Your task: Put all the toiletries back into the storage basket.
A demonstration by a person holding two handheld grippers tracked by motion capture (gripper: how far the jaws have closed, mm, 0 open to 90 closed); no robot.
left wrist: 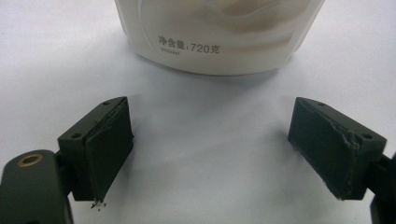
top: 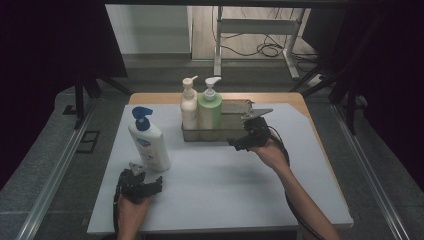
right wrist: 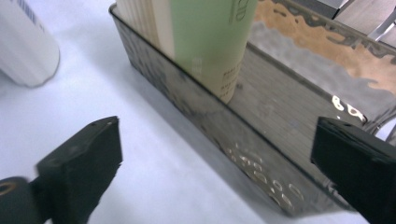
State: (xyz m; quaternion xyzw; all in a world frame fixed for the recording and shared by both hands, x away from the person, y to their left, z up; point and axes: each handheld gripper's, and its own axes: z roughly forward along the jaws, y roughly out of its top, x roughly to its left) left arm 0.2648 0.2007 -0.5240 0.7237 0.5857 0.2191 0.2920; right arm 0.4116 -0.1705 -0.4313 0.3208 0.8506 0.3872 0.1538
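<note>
White tabletop, bottle ("720克" lbl)

The left gripper is held near the worktop's near-left corner, jaws spread wide; the right gripper is held mid-worktop, jaws likewise parted.

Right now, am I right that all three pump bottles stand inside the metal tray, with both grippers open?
Not quite: the cream bottle and the green bottle stand in the metal tray, while the blue-capped white bottle stands outside it on the table, as the high view shows. Both grippers are open.
</note>
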